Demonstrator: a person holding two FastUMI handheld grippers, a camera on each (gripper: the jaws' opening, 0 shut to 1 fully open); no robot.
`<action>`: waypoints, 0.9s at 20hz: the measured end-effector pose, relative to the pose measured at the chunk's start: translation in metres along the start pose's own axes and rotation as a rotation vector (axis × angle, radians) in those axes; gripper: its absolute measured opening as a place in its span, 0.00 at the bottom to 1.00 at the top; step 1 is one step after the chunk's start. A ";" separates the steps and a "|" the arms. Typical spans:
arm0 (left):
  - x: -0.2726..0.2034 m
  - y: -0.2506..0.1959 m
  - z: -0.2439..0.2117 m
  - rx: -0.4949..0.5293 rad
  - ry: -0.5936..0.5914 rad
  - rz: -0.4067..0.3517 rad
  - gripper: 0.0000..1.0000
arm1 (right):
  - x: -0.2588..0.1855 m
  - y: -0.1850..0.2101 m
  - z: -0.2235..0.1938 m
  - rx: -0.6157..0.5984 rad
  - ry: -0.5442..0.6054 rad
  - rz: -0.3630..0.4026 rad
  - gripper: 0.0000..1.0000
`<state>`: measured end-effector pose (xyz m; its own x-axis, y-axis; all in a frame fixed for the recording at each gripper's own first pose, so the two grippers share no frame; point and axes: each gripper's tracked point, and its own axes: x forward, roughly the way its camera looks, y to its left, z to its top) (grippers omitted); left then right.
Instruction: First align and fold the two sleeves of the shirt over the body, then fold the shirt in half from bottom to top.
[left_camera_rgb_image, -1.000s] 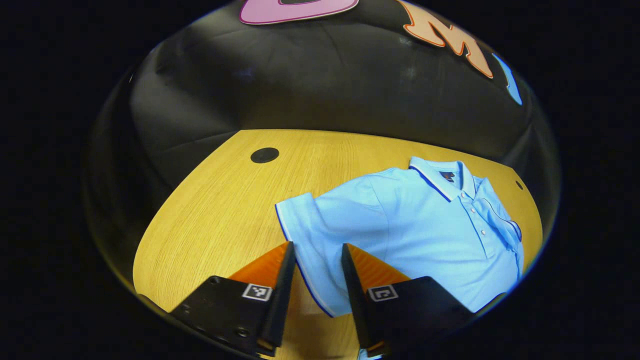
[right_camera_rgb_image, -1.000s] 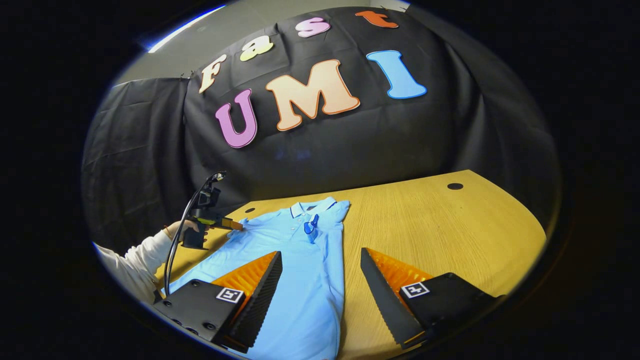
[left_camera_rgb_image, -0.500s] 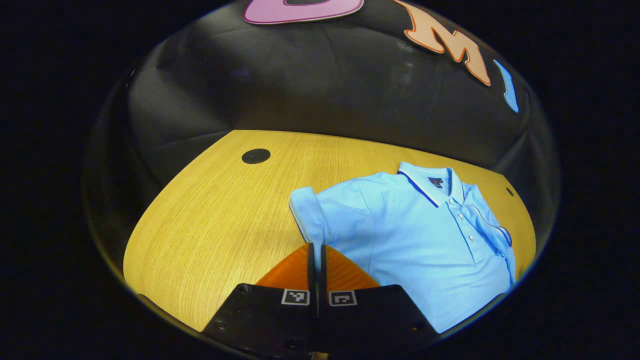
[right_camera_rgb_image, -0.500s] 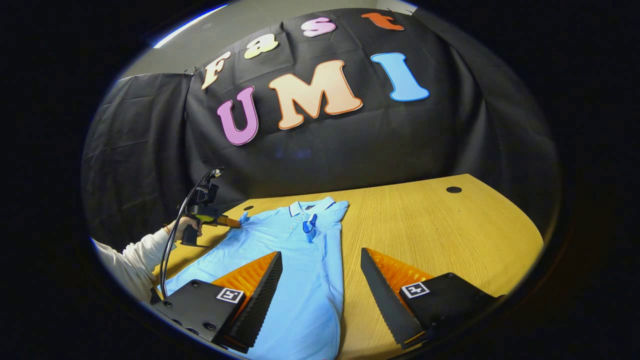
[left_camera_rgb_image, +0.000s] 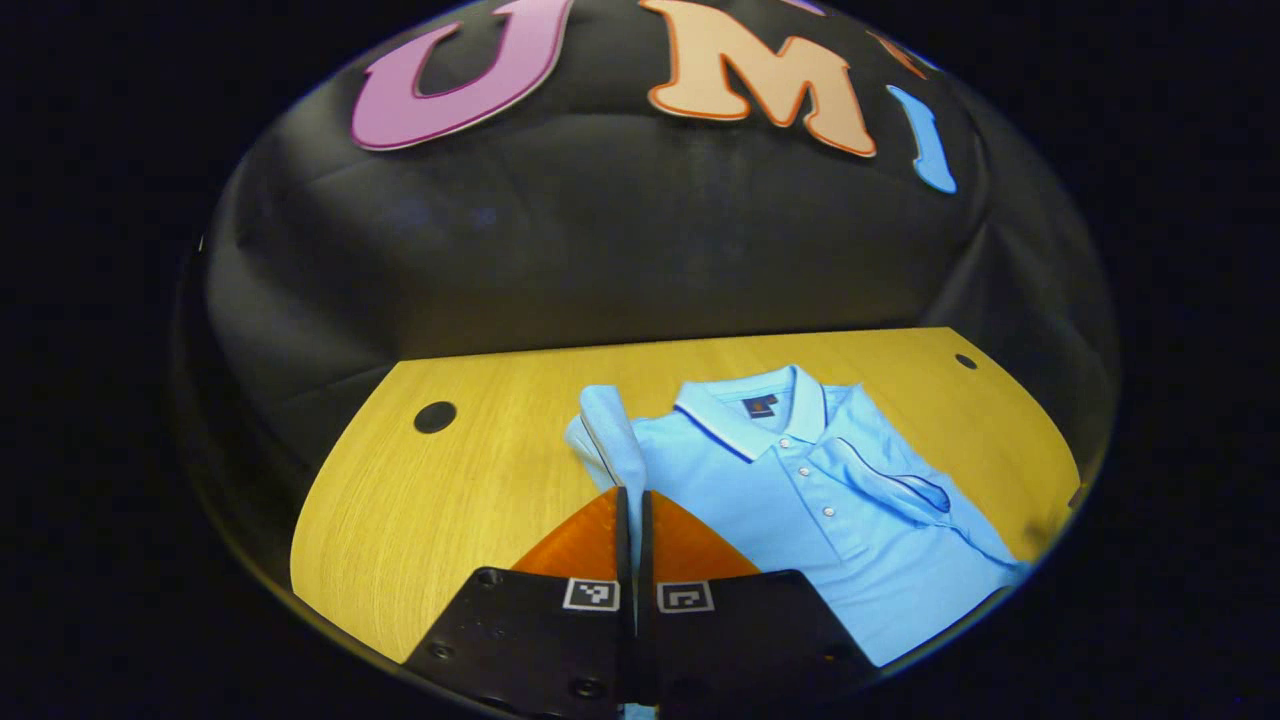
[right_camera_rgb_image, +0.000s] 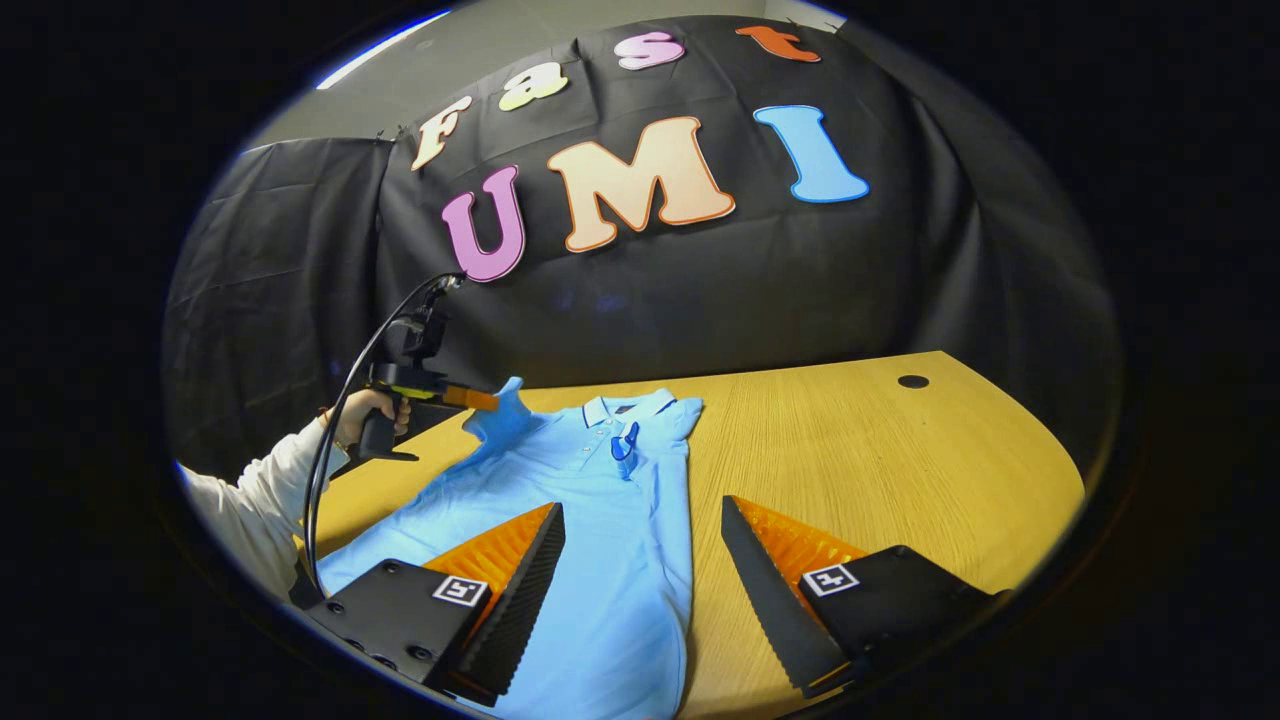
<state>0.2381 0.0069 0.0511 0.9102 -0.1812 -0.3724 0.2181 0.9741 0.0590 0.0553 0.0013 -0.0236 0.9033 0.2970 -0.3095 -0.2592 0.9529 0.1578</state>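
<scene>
The light blue polo shirt (right_camera_rgb_image: 600, 540) lies front-up on the wooden table (right_camera_rgb_image: 880, 450), collar toward the black cloth wall (right_camera_rgb_image: 700, 280). The left claw (left_camera_rgb_image: 632, 495) has its two fingers pressed tight together on the shirt's sleeve (left_camera_rgb_image: 612, 440), and that sleeve stands lifted off the table in a narrow upright fold beside the collar (left_camera_rgb_image: 745, 415). From the right gripper view, the left claw (right_camera_rgb_image: 487, 401) appears off to the side, gripped by a hand (right_camera_rgb_image: 362, 412) in a white sleeve, with the blue fabric pulled up into a peak at its tip. The other sleeve (left_camera_rgb_image: 890, 485) lies folded across the chest, near the button placket. The right claw (right_camera_rgb_image: 645, 535) hangs wide apart above the lower body of the shirt, holding nothing, one finger over cloth, the other over bare table.
</scene>
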 end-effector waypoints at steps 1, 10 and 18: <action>0.006 -0.014 -0.003 0.017 0.011 -0.016 0.00 | 0.000 0.000 0.000 -0.003 0.000 0.001 0.98; 0.036 -0.077 -0.011 0.037 0.060 -0.115 0.25 | 0.004 0.003 -0.009 -0.022 0.016 0.002 0.98; -0.019 -0.063 -0.003 -0.012 -0.023 -0.091 0.96 | 0.007 0.012 -0.021 -0.041 0.044 0.012 0.98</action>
<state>0.2061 -0.0505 0.0520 0.8948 -0.2721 -0.3540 0.2962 0.9550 0.0149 0.0517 0.0160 -0.0437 0.8846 0.3098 -0.3487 -0.2843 0.9507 0.1236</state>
